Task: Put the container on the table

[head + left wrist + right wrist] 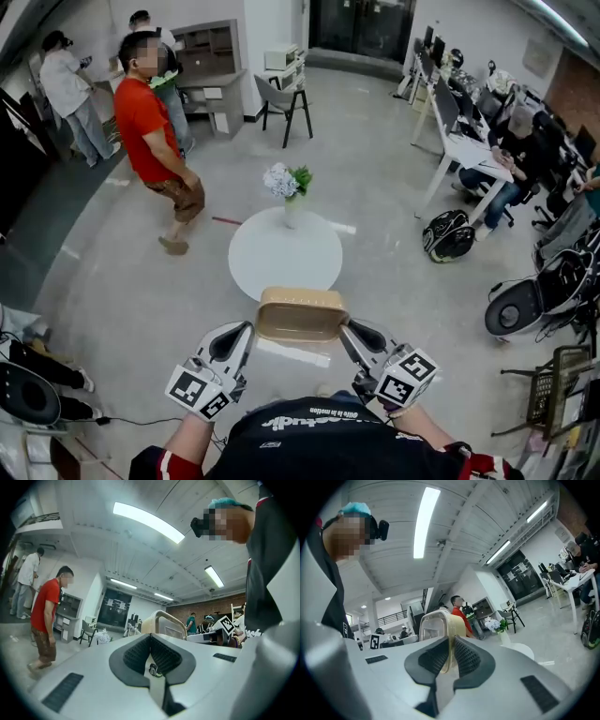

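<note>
A beige container [302,314] with a pale rim hangs in the air between my two grippers, just short of the near edge of a round white table [272,262]. My left gripper [248,330] is shut on the container's left end, and my right gripper [345,330] is shut on its right end. In the left gripper view the pads of the left gripper [150,637] meet right under the container's [161,623] rim. The right gripper view shows the right gripper [451,641] pinching the container's [436,623] wall between its ribbed pads.
A white vase of flowers [289,187] stands at the table's far side. A person in a red shirt [155,131] walks at the left, beyond the table. A chair [286,98] stands behind, a backpack [448,234] lies on the floor at the right, and desks with seated people line the right wall.
</note>
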### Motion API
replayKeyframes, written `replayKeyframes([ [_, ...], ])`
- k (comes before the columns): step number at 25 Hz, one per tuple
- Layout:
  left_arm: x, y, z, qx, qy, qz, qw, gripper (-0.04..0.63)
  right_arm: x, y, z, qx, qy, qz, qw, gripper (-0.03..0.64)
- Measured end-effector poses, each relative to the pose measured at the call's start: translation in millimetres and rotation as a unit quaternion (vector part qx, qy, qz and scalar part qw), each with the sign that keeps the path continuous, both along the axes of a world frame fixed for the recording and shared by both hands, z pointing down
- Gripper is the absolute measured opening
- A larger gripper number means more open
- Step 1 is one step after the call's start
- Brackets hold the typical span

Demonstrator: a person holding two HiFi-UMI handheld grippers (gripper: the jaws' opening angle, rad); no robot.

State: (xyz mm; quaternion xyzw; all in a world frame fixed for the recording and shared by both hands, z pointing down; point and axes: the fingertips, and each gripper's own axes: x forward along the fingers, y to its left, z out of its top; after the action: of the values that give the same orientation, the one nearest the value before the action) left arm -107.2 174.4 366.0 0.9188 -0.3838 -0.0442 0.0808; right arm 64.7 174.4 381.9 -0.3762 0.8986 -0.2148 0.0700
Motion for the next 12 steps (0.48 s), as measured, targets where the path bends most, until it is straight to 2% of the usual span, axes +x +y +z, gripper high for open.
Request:
replayKeyframes([
  [12,12,-5,11,-0.009,-0.003,-0.014,0.9999,0.023,13,-6,10,-0.008,0.009,-0.026,1.000,0.051],
])
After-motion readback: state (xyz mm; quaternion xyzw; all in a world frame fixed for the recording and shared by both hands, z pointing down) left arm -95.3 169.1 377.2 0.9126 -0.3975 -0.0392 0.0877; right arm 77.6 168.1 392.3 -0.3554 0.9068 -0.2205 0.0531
